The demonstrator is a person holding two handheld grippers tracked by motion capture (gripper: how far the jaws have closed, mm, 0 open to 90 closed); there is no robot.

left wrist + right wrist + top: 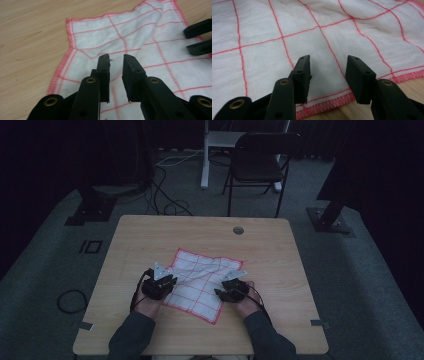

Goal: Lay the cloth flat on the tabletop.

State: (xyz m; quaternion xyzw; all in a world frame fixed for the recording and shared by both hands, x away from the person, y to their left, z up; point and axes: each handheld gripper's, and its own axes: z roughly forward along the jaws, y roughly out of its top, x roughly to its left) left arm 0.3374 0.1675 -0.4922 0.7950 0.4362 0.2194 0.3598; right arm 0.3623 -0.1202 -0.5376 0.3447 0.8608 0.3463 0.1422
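Wooden table (140,235), checked cloth (200,282) lying flat, corner pointing forward

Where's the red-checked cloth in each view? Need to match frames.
High view: cloth at table centre, between the two grippers.
Left gripper view: cloth spreads from centre to right, under the jaws.
Right gripper view: cloth covers most of the frame.
Shared landmark: its red stitched hem.
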